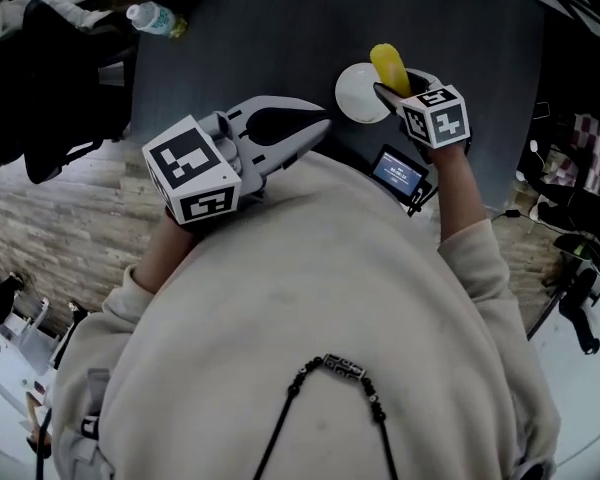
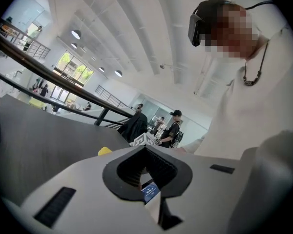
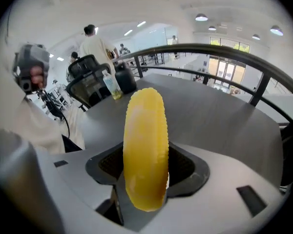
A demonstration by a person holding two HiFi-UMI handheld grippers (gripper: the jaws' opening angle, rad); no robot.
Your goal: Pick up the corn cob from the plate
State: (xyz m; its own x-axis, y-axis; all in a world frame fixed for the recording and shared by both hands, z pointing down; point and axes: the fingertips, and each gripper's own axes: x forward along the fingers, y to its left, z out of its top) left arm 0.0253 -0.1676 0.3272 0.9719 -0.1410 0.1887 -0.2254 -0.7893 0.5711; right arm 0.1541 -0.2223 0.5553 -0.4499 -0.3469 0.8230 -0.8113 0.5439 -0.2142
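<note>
The yellow corn cob (image 1: 388, 66) stands on end between the jaws of my right gripper (image 1: 395, 88), lifted just above the small white plate (image 1: 356, 94) on the dark table. In the right gripper view the corn cob (image 3: 145, 145) fills the middle, with the right gripper (image 3: 146, 172) shut on its lower part. My left gripper (image 1: 323, 124) hovers left of the plate near my chest, pointing right, its tips together and nothing between them. In the left gripper view the left gripper (image 2: 146, 147) shows the same, and a bit of the corn cob (image 2: 105, 151) peeks over its jaw.
A water bottle (image 1: 155, 18) lies at the far left of the dark table (image 1: 280, 28), beside a black chair (image 1: 50, 78). A small device with a lit screen (image 1: 400, 171) sits at the table's near edge under my right hand. Railings and people stand far off.
</note>
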